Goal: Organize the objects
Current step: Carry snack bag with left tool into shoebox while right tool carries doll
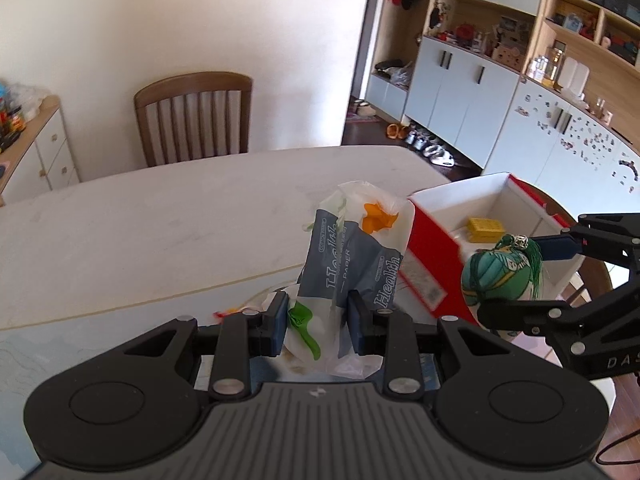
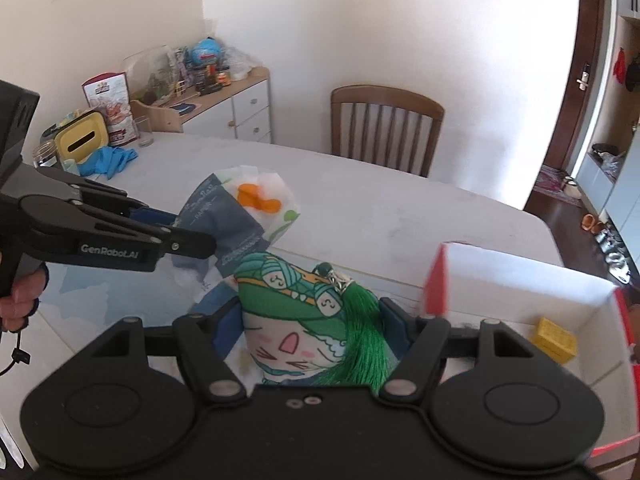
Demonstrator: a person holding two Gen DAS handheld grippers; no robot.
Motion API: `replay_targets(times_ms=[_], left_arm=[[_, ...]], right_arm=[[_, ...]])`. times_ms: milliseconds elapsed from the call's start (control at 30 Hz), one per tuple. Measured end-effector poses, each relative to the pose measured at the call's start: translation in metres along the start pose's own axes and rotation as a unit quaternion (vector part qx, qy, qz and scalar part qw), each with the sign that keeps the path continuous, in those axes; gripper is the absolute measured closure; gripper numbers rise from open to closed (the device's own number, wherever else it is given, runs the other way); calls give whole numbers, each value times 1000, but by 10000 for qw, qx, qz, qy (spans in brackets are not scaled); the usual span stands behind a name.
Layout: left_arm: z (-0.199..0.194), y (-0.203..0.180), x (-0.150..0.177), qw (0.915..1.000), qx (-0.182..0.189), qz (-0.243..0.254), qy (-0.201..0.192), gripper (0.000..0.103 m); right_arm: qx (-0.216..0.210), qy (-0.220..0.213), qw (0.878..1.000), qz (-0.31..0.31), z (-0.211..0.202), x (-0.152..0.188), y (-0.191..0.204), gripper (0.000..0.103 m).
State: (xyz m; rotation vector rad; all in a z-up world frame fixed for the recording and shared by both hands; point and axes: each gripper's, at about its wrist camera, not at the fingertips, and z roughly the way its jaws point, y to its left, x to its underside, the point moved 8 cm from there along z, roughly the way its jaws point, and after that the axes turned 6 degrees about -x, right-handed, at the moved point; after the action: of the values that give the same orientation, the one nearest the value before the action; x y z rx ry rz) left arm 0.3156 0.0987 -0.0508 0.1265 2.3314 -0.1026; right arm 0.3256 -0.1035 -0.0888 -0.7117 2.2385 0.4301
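Grippers both loaded: left gripper (image 1: 318, 322) is clamped on a tissue pack (image 1: 352, 256), right gripper (image 2: 316, 320) pinches a green pouch (image 2: 304, 320), both held clear above the bench (image 1: 160, 216). Box (image 1: 436, 272), red outside and white inside, sits at the bench's right end holding one yellow block (image 1: 485, 230). Best approach, probably: bring each item over the opening and lower it inside before releasing, pouch first since it's nearer.
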Motion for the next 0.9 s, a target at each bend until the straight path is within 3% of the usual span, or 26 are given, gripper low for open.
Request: replay_targets(times_ms=[467,900], left_arm=[[17,-99,-39,9989,108,441,-102,73],[48,-188,-62,9967,196,787,-63,73]], right_arm=[[274,-368,9984,315,-54,6,-98,34],[585,-490,9967,289,-79,13,-176,34]])
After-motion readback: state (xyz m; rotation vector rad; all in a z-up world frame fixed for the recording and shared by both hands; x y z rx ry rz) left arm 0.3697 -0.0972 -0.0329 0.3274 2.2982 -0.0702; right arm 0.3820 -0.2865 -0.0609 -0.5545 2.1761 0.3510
